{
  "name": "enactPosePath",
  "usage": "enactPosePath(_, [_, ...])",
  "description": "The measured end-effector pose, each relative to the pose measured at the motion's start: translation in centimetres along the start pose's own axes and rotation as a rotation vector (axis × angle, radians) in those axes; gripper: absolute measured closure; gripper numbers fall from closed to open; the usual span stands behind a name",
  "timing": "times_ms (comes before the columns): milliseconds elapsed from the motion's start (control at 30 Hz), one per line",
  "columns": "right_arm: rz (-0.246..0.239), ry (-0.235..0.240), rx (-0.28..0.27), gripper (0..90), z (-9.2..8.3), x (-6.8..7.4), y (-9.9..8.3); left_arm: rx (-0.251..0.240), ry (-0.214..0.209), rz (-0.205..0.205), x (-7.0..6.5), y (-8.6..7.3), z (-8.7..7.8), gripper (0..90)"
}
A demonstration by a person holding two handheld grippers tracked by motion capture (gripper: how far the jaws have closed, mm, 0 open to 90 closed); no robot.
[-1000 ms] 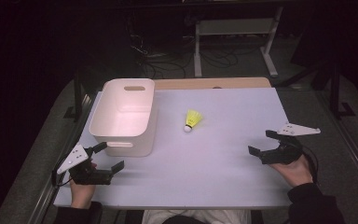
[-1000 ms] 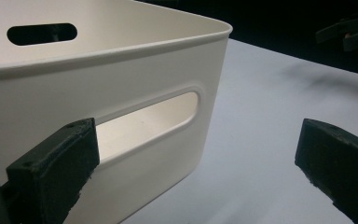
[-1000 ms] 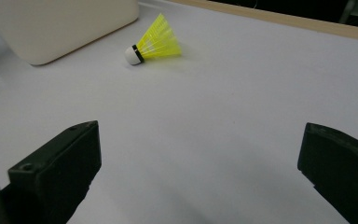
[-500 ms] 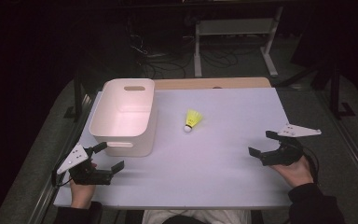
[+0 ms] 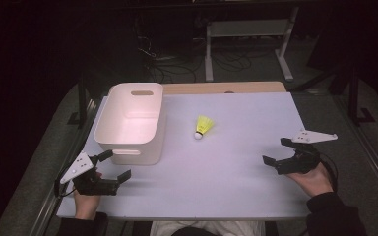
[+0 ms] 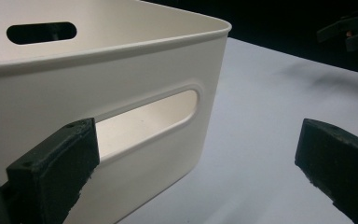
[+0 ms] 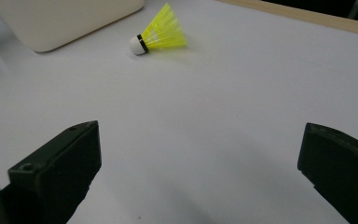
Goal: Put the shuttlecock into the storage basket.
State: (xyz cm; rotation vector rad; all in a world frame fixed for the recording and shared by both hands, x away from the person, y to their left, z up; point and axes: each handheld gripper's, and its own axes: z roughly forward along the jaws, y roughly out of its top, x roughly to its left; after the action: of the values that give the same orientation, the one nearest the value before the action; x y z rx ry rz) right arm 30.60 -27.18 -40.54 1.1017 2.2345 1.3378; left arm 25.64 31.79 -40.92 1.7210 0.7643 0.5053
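Shuttlecock (image 5: 204, 127) work has not begun yet, as far as I can judge, so let me go through the scene from the biggest thing down.

Your bench (image 5: 236, 196) carries a pale lilac sheet, and almost all of it is bare. On its left part stands the white bin (image 5: 130, 123), upright, with a slot handle in the near wall and one in the far wall. Inside I see nothing; it looks empty.

Your left tongs (image 5: 114, 167) rest at the near left corner of the bench, just beside the near wall of the bin. Their jaws stand apart and hold nothing. Your right tongs (image 5: 276, 151) are near the right edge, well apart from the bin, also with the jaws apart and nothing between them. In the right gripper view they look toward the shuttlecock, which is still far ahead of them.

The smallest thing is the shuttlecock itself: yellow skirt, white cork with a dark band. It lies on its side on the bench, near the middle, to the right of the bin and not touching it.

So nothing is done. I think what is left is everything: reach it, close on it, lift it, and probably drop it in the bin.
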Motion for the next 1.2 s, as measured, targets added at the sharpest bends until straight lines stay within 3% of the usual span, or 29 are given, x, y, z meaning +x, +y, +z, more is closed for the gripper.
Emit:
enactPosePath(300, [-0.002,0.009,0.012,0.0,-0.2,0.0,0.5,0.004,0.004,0.001,0.0,0.0,0.0,0.0])
enactPosePath(633, [-0.055,0.016,0.007,0.0,-0.3,0.5,2.3,0.004,0.006,0.000,0.0,0.0,0.0,0.0])
enactPosePath(1200, [-0.090,0.022,0.025,0.0,0.4,0.5,4.7,0.008,0.007,0.004,0.0,-0.1,0.0,0.0])
